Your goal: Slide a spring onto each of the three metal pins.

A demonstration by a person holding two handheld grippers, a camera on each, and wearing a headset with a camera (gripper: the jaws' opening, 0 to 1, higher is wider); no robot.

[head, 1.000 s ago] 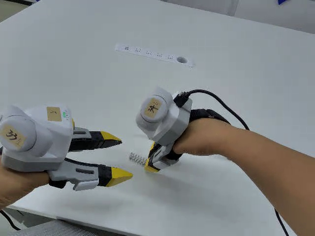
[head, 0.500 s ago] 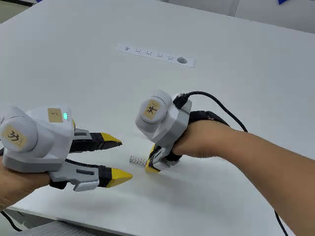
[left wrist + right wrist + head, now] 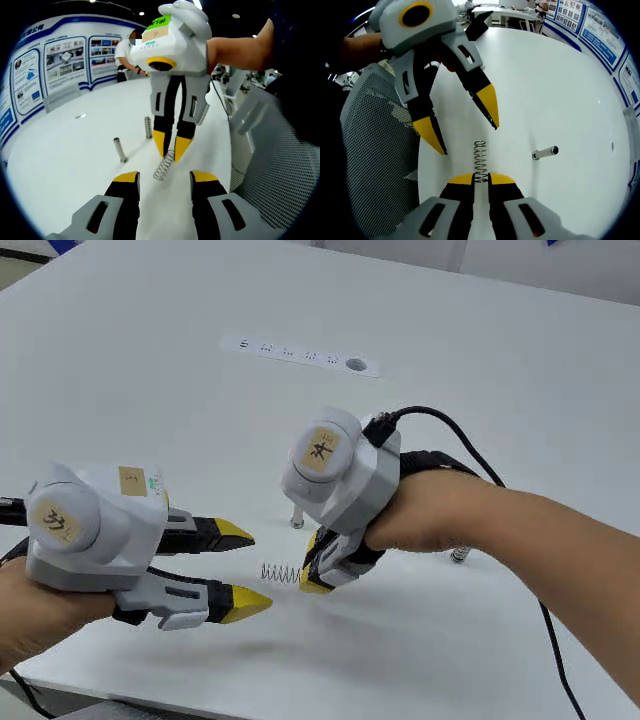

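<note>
Left claw [image 3: 258, 569]: jaws wide apart, holding nothing, yellow tips pointing right at the free end of the spring [image 3: 281, 572]. Whether they touch it, can't tell. Left hand [image 3: 40, 615] holds the tool low over the near edge, about level.

The spring lies flat on the surface [image 3: 150, 390] between the two claws. Its right end is pinched in the right claw [image 3: 310, 583], whose jaws are narrowed to a slit on the coil, as the right gripper view shows. Right hand [image 3: 425, 515] wraps the tool from the right, with the forearm coming in from the lower right and the tips angled down and left onto the surface. A black cable [image 3: 450, 435] loops off the back of the tool.

A bare pin [image 3: 297, 518] stands upright just behind the right claw, apart from the spring. A second pin [image 3: 460, 554] stands farther right, partly hidden by the forearm. It looks ribbed, possibly coiled, but can't confirm.

The surface is plain white, with a white power strip [image 3: 300, 353] lying well behind the work. In the left gripper view, blue and white display boards [image 3: 65, 60] line the far wall and a grey mesh chair [image 3: 280, 170] sits off the surface's edge.
</note>
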